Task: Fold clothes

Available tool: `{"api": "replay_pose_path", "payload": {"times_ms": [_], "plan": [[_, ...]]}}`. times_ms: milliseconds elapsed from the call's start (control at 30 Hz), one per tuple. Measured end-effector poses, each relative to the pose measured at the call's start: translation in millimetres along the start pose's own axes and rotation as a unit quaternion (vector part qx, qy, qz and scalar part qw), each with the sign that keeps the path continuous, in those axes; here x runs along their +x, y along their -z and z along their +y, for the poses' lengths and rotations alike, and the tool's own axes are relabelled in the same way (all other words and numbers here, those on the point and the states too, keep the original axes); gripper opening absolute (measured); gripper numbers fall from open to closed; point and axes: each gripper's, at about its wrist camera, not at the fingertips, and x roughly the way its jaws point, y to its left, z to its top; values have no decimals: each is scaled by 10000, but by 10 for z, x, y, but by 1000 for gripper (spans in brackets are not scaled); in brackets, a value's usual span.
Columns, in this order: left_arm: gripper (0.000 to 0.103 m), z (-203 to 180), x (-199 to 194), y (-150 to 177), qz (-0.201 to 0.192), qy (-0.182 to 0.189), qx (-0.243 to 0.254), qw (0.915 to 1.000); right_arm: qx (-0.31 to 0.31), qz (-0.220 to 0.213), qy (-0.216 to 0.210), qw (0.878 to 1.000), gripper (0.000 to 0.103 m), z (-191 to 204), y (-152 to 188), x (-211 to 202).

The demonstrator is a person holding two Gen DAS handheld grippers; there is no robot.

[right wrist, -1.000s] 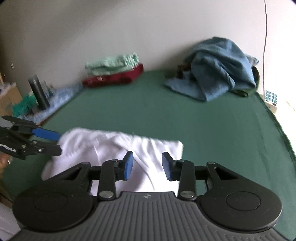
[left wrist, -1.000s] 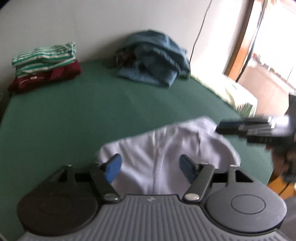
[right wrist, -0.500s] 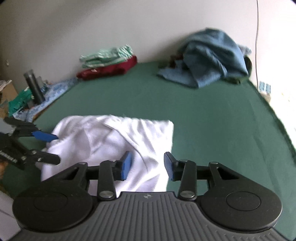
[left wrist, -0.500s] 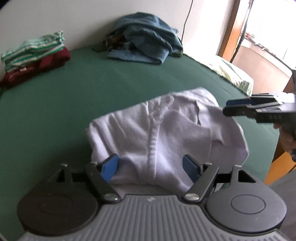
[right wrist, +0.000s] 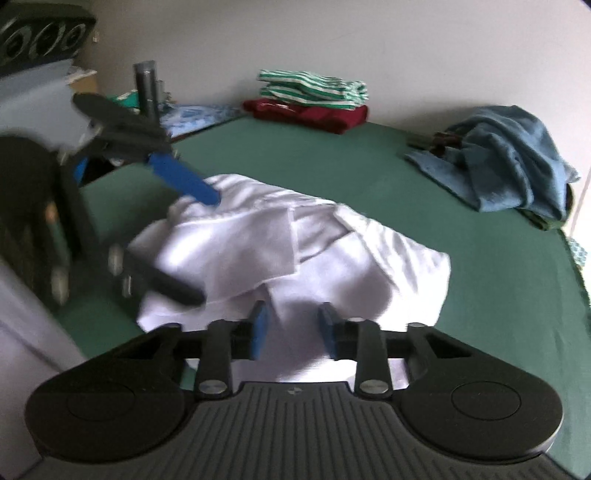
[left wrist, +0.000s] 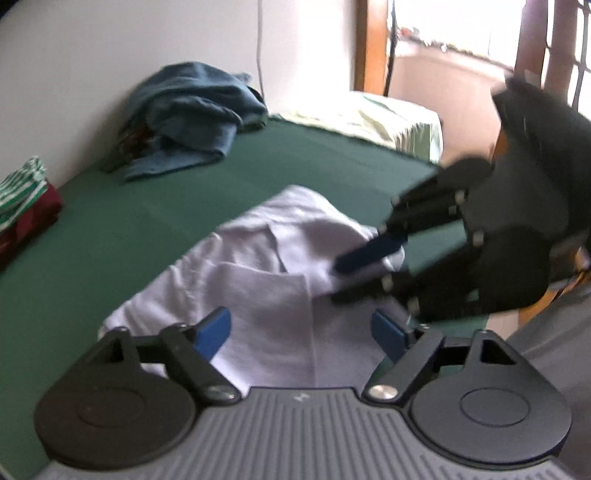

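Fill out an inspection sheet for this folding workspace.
Surface: flat green cloth-covered table.
Job's things: crumpled white garment near the front edge.
Clutter: folded green-striped top on dark red garment; heaped blue towel.
Grippers: left gripper open above the garment; right gripper closing, white cloth between its jaws, no grip visible yet.
Cables: thin cord down the wall.
Surroundings: white wall, bright window, grey cylinder.

Surface: green cloth (right wrist: 369,177) spread flat
Backdrop: plain white wall (right wrist: 332,37); thin cable (left wrist: 259,55) hanging down it
Left edge: dark cylinder (right wrist: 147,85) upright; blue patterned fabric (right wrist: 192,114) just beside it
Window side: wooden frame (left wrist: 371,44); pale green bedding (left wrist: 388,122) below
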Motion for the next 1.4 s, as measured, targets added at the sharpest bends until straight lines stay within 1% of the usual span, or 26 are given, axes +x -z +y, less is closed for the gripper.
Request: {"api": "replay_pose_path", "payload": {"times_ms": [67, 100, 133, 200, 300, 367, 433, 500, 533, 600, 633, 667, 767, 800, 833, 867, 900, 933, 967, 1000, 1033, 1100, 1133, 1167, 1267, 1400], "plan": [[58, 16, 102, 17, 143, -40, -43, 9999, 96, -10, 55, 9999, 14, -37, 6, -6], [55, 36, 129, 28, 190, -63, -86, 9998, 132, -15, 95, 9999, 11, -54, 7, -2], [53, 64, 119, 36, 184, -66, -142, 9997, 200, -32, 104, 9997, 11, -69, 9, -9], [53, 135, 73, 49, 136, -48, -282, 9995, 475, -106, 60, 9988, 10, -113, 29, -66], [41, 287, 7, 61, 17, -39, -675, 9977, 960, -207, 35, 9952, 5, -228, 51, -121], [20, 386, -2, 72, -10, -81, -977, 9952, 1350, -250, 5, 9905, 3, -328, 62, -133], [12, 474, 27, 85, 17, -171, -1275, 9917, 1757, -294, -42, 9840, 2, -429, 74, -140], [12, 476, 20, 102, 64, -142, -1337, 9909, 2126, -344, -84, 9765, 2, -520, 89, -149], [16, 459, 5, 110, 82, -78, -1331, 9910, 2275, -353, -80, 9731, 2, -560, 98, -148], [38, 356, -40, 101, 40, -21, -1106, 9939, 2559, -357, -58, 9660, 2, -638, 118, -143], [57, 292, -62, 91, -28, -32, -953, 9954, 2606, -341, -53, 9648, 2, -654, 123, -133], [65, 227, -85, 80, -103, -48, -795, 9968, 2620, -319, -48, 9645, 2, -663, 125, -119], [66, 112, 33, 34, -40, -112, -600, 9981, 2622, -301, -51, 9645, 2, -668, 121, -94], [65, 75, 75, 18, -15, -133, -540, 9985, 2620, -317, -48, 9645, 2, -668, 115, -92], [61, 38, 117, 2, 11, -154, -479, 9987, 2617, -334, -46, 9646, 2, -668, 109, -91], [54, 29, 170, 2, 90, -199, -477, 9986, 2615, -350, -44, 9646, 2, -668, 103, -89], [53, 25, 224, 6, 177, -248, -483, 9984, 2612, -367, -41, 9646, 2, -669, 97, -88], [51, 43, 234, 8, 174, -233, -535, 9981, 2644, -430, -60, 9634, 2, -686, 93, -101], [44, 64, 237, 11, 156, -207, -594, 9979, 2663, -505, -52, 9625, 2, -701, 89, -120], [41, 100, 228, 13, 139, -151, -686, 9974, 2674, -580, -32, 9618, 2, -712, 85, -139], [32, 139, 216, 14, 122, -91, -785, 9968, 2661, -599, 21, 9621, 2, -718, 83, -143], [26, 229, 189, 16, 90, 48, -1010, 9948, 2707, -543, 96, 9611, 2, -749, 96, -108], [13, 280, 170, 18, 77, 92, -1143, 9934, 2735, -510, 105, 9605, 2, -760, 106, -88], [4, 330, 151, 20, 64, 130, -1275, 9917, 2757, -477, 112, 9600, 3, -768, 115, -67], [4, 519, 35, 36, -60, 113, -1717, 9851, 2693, -454, 136, 9619, 3, -757, 119, -39], [4, 855, -139, 99, -185, -216, -2282, 9732, 2736, -527, 203, 9602, 4, -802, 110, -46]]}}
